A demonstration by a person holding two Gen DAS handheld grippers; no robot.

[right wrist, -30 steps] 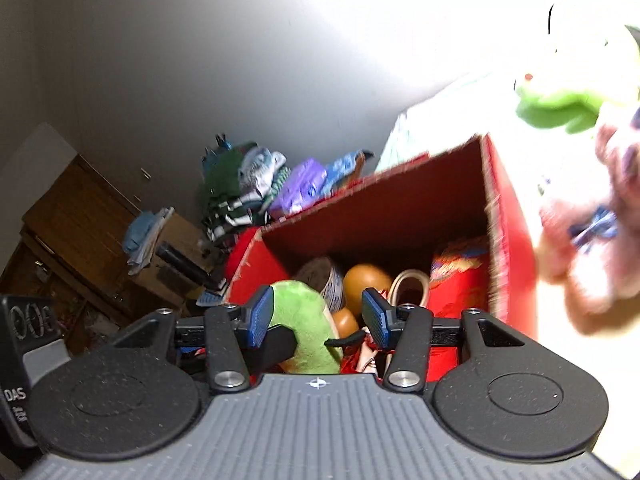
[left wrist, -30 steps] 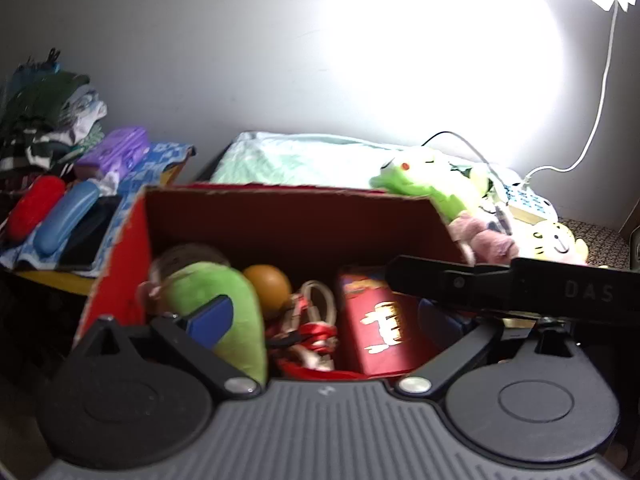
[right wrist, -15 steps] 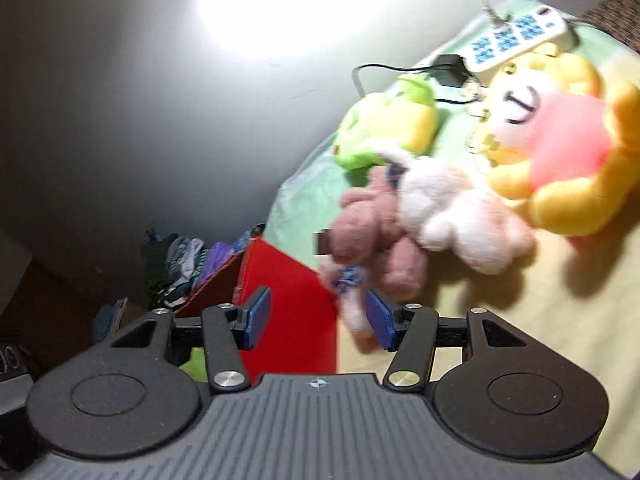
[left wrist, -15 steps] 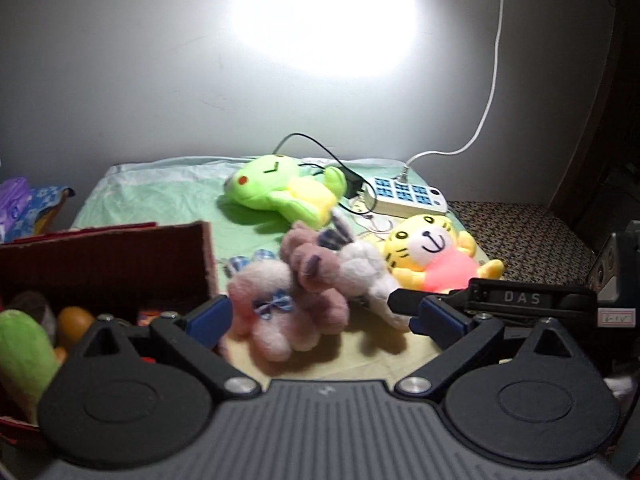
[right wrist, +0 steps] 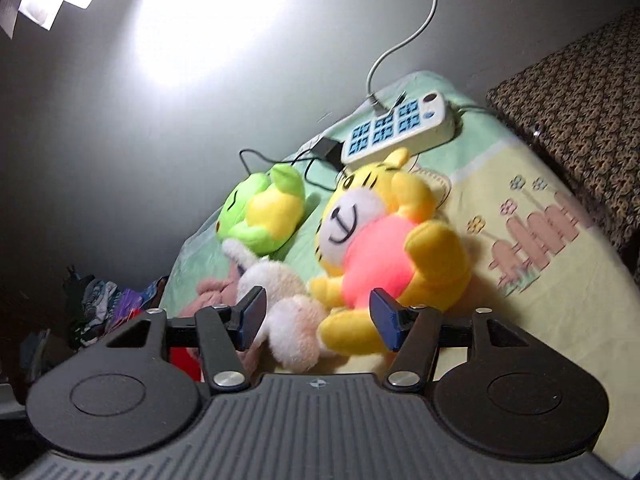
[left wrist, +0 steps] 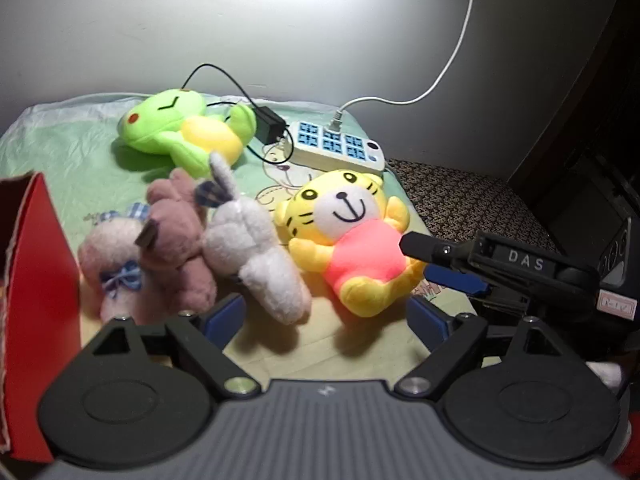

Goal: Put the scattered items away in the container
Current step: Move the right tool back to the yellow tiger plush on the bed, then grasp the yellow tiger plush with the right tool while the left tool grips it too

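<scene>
Several plush toys lie on the bed sheet: a yellow tiger in a pink shirt (left wrist: pixel 348 236) (right wrist: pixel 376 248), a green frog (left wrist: pixel 176 128) (right wrist: pixel 260 212), and a pile of pink and white bunnies (left wrist: pixel 188 236) (right wrist: pixel 280 304). The red cardboard box (left wrist: pixel 36 280) stands at the left edge. My left gripper (left wrist: pixel 324 316) is open and empty, low in front of the bunnies and tiger. My right gripper (right wrist: pixel 316 316) is open and empty, its fingers on either side of the tiger's leg and a bunny; it also shows at the right in the left wrist view (left wrist: pixel 452 268).
A white power strip (left wrist: pixel 336 148) (right wrist: pixel 396 128) with a black adapter (left wrist: pixel 270 130) and cables lies behind the toys by the wall. A patterned dark surface (left wrist: pixel 460 200) borders the sheet on the right. Folded clothes (right wrist: pixel 96 308) are stacked at far left.
Both grippers have swung right, away from the red box and its contents, to the plush toys. The right gripper has come close to the yellow tiger. Both stayed open.
</scene>
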